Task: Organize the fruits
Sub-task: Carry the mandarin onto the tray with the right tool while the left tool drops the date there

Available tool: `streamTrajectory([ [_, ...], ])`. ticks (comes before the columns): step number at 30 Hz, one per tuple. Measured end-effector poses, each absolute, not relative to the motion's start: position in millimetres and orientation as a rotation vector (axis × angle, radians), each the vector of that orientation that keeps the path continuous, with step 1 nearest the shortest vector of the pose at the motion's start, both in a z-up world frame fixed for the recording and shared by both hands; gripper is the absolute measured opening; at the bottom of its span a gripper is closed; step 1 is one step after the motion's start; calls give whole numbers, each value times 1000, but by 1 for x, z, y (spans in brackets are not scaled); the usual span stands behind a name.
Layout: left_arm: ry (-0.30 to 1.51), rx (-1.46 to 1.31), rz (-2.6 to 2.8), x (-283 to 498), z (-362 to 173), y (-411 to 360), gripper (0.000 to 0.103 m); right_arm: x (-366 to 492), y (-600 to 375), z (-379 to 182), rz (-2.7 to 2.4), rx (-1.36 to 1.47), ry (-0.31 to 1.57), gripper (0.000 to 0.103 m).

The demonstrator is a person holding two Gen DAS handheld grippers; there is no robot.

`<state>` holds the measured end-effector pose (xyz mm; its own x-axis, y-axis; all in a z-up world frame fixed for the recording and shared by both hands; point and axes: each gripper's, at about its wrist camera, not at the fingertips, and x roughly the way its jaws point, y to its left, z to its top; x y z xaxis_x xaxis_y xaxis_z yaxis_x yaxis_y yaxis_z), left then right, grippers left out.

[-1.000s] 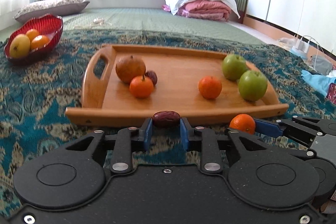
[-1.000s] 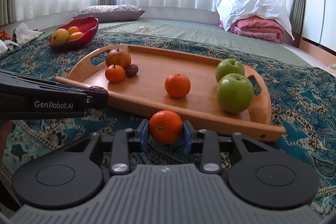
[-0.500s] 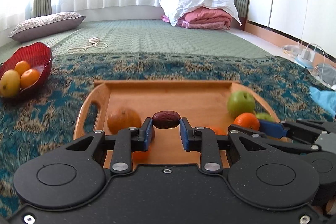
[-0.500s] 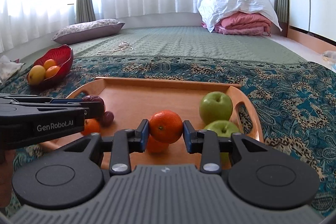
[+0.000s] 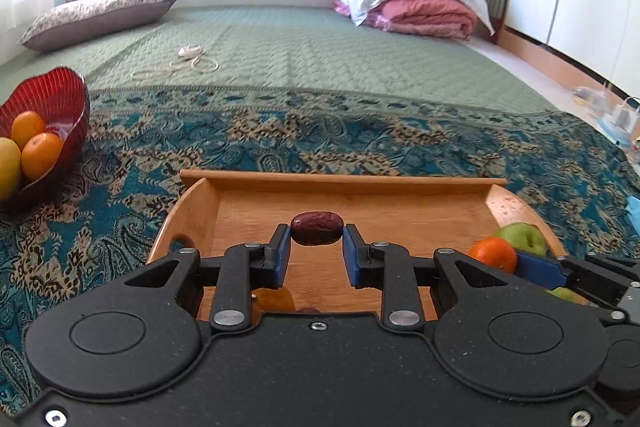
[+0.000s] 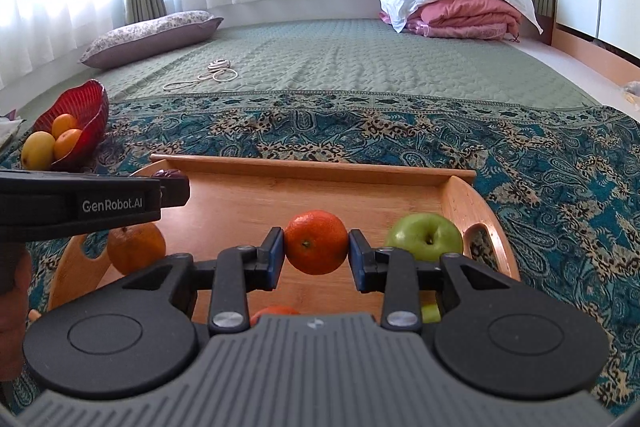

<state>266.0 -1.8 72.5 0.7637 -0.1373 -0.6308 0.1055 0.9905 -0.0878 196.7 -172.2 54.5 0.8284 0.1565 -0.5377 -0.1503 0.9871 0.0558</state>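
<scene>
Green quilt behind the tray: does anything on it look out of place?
Yes. A loose white cord lies tangled on the green quilt, apart from the wooden tray and red bowl. It belongs to no fruit arrangement.

Both grippers clamped, each loaded
Left gripper (image 5: pixel 316 247) is pinched on a dark red date (image 5: pixel 316 233); right gripper (image 6: pixel 316 253) is pinched on an orange (image 6: pixel 316 242); both are pitched downward, set side by side

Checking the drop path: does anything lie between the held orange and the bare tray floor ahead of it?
Nothing visible does. The right gripper holds the orange over open tray floor; the apple sits off to its right.
</scene>
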Motion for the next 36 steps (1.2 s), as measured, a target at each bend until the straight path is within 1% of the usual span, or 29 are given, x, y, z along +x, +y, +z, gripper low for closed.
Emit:
streamTrajectory([
  [13,801,-17,-103,311,52,-1,26,225,-164,45,170,13,647,40],
  [36,823,2,-77,322,40,3,26,237,-167,34,143,24,682,40],
])
